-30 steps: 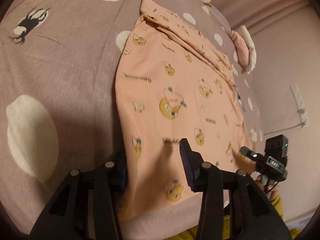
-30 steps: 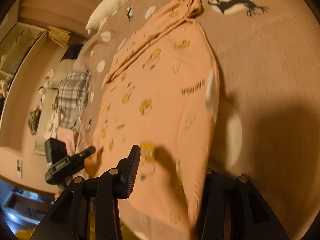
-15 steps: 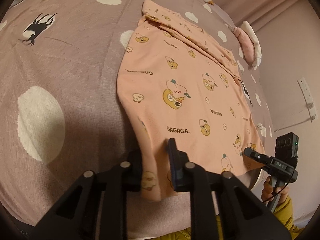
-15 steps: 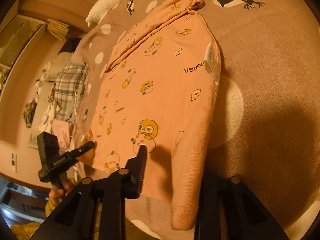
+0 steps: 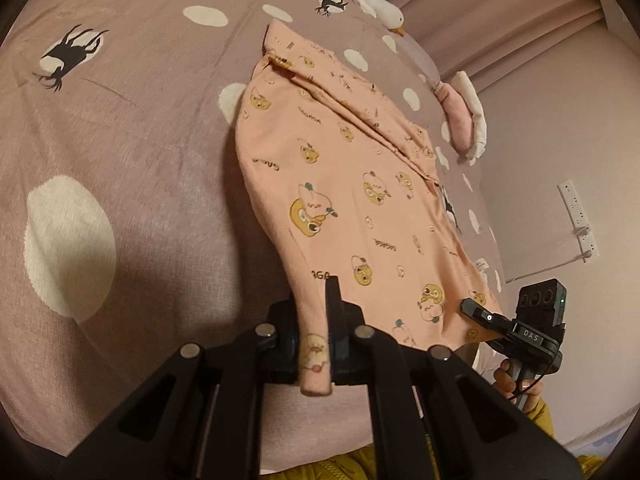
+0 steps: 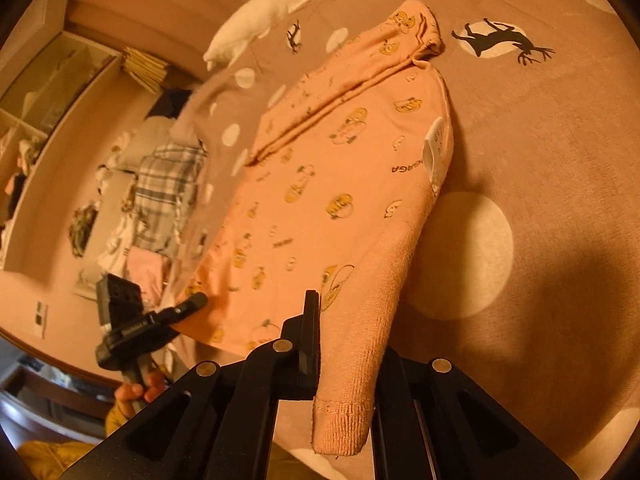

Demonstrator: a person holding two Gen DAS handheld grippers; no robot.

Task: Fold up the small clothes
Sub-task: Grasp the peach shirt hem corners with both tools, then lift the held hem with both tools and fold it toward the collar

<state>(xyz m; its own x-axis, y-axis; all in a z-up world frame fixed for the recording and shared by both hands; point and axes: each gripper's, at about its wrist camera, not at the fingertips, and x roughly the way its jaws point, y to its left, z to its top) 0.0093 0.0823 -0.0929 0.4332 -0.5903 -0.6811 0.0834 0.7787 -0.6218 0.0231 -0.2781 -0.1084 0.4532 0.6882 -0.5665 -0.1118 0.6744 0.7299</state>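
A small peach garment (image 5: 344, 184) printed with yellow cartoon figures lies on the mauve spotted bedspread (image 5: 120, 128); its far end is folded over. My left gripper (image 5: 314, 344) is shut on the garment's near left corner, and the hem hangs out below the jaws. My right gripper (image 6: 346, 360) is shut on the near right corner (image 6: 344, 412) of the same garment (image 6: 320, 200), lifting that edge. Each gripper shows in the other's view: the right one (image 5: 476, 312) at the garment's right corner, the left one (image 6: 188, 306) at its left.
A white pillow (image 6: 264, 12) lies at the bed's far end. A pink and white cloth (image 5: 464, 116) sits at the bed edge. A plaid cloth (image 6: 168, 184) and other clothes lie beside the bed. A wall with a power strip (image 5: 578, 220) is on the right.
Both grippers have closed on the garment's near corners, from open a second ago. The near edge has lifted off the bedspread and pulled taut towards me.
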